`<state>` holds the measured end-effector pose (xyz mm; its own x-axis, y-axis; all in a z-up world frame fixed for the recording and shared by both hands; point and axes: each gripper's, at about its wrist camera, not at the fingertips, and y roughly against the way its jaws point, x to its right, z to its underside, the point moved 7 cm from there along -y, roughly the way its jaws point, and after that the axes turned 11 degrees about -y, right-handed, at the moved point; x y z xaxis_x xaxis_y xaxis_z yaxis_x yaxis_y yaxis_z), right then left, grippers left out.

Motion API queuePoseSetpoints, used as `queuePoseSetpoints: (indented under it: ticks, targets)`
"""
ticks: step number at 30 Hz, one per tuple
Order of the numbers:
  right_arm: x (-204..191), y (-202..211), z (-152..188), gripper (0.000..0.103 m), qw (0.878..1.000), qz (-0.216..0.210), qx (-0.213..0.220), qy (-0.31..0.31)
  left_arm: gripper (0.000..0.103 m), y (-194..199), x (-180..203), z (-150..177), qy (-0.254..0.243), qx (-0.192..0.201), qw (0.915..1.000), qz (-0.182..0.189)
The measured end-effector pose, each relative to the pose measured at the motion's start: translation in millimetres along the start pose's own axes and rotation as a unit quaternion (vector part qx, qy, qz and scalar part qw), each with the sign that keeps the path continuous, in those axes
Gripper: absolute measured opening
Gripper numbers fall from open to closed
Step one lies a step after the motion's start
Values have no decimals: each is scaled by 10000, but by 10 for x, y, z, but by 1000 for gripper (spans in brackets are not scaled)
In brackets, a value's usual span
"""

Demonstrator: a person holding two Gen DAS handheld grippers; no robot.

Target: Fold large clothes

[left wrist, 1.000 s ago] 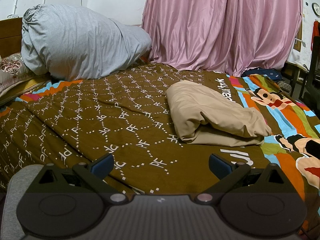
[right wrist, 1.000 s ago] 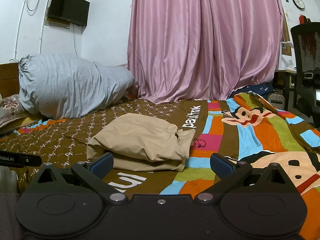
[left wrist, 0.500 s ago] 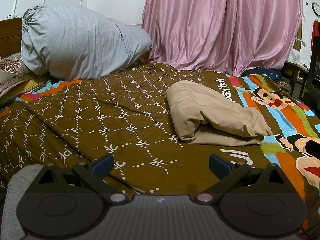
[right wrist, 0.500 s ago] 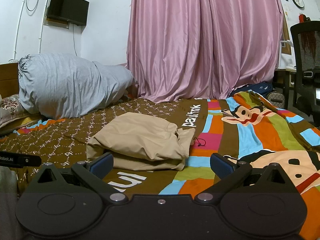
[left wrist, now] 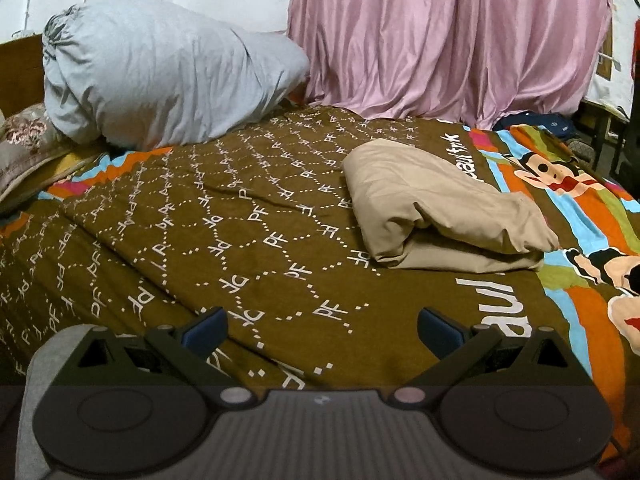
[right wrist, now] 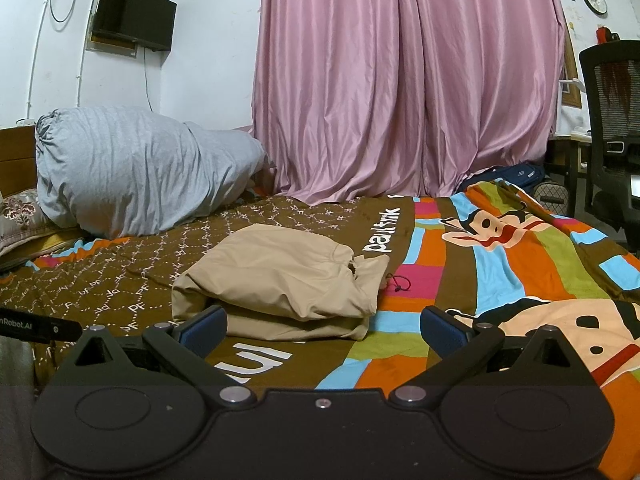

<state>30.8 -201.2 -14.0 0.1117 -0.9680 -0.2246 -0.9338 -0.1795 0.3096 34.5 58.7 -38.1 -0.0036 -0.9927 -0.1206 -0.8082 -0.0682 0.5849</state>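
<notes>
On the bed (left wrist: 240, 240), over the brown part of the cartoon-print cover, the tan garment (left wrist: 436, 208) is sitting folded into a chunky bundle, right where the brown patterned bit is meeting the bright striped bit. Both grippers are hanging back at the near edge, well apart from it. The left gripper (left wrist: 322, 326) is pointing at bare cover with the bundle off to its far right, fingers (left wrist: 206, 328) spread wide and holding nothing. The right gripper (right wrist: 324, 326) is facing the garment (right wrist: 280, 280) more head-on, its fingers (right wrist: 444, 326) also standing wide apart and empty. A big grey stuffed bundle (left wrist: 160, 80) is slumping at the far left by the headboard, and pink curtains (right wrist: 400, 80) are hanging along the far wall.
</notes>
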Motion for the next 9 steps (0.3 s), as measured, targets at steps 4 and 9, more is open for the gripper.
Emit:
queuePoseSetpoints:
  ticks: [4,9]
  targets:
    - [0,-1,-6,102,10000,2,-4,-3,102,-12,7,-17,-28,-16,10000,-5]
    - [11,3,35,102,10000,14,-22,-16,102,-21,-4,-17,10,-55,10000,-16]
